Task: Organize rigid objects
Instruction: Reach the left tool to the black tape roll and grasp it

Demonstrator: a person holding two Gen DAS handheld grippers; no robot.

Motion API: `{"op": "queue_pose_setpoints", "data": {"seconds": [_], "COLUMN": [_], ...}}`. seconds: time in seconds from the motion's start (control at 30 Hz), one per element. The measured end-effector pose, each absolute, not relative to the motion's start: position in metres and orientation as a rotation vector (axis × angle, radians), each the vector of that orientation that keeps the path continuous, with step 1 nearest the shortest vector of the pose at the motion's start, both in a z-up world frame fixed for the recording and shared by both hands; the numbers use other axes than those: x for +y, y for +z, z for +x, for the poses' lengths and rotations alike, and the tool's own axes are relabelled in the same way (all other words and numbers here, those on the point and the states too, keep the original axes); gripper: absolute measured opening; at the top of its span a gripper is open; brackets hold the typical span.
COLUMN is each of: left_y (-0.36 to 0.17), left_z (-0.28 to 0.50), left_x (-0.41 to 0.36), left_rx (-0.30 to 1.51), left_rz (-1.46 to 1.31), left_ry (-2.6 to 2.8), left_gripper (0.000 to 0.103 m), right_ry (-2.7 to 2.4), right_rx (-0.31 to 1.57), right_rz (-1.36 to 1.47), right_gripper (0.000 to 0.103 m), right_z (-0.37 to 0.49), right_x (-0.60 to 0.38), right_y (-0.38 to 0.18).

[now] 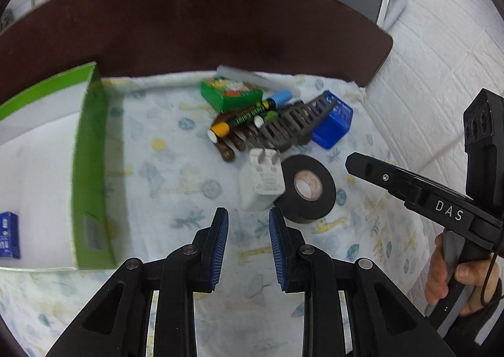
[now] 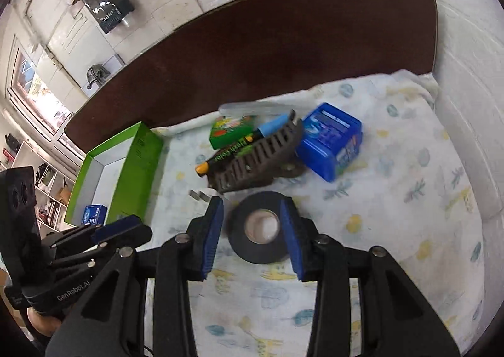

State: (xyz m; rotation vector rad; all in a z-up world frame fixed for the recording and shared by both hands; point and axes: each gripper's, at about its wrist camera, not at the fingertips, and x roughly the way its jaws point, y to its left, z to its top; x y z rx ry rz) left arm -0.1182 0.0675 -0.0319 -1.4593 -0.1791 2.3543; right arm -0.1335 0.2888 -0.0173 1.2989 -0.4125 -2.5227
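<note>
Near the worktop's middle, both tools hang parted and empty, the right tool [image 2: 252,231] framing the tape roll [image 2: 260,226]; next, lower and clamp.

One green open box [image 1: 91,168], left of frame; one small blue box [image 1: 8,235] inside it. One roll of black tape [image 1: 307,188], centre. One white plug adapter [image 1: 261,182]. One grey slotted rack [image 1: 296,124]. One blue container [image 1: 335,124]. One small green box [image 1: 231,94]. Two markers [image 1: 242,119] at least; pile overlaps, exact count unclear.
</note>
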Motion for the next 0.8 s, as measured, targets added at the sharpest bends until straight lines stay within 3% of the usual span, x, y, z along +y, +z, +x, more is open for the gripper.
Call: {"op": "queue_pose_setpoints", "data": {"seconds": [0.17, 0.8], "left_y": [-0.047, -0.068], "left_z": [-0.118, -0.156], "left_x": [0.081, 0.101], "left_rx": [-0.285, -0.408], "left_rz": [-1.542, -1.585], "left_ry": [2.279, 2.311], "left_gripper": [0.025, 0.025], "right_ry": [-2.47, -2.401], "right_rx": [-0.459, -0.521], "right_rz": [1.373, 1.409], "right_gripper": [0.038, 0.038], "right_z": [-0.135, -0.147], "right_x": [0.294, 0.297], "right_y": [-0.04, -0.066]}}
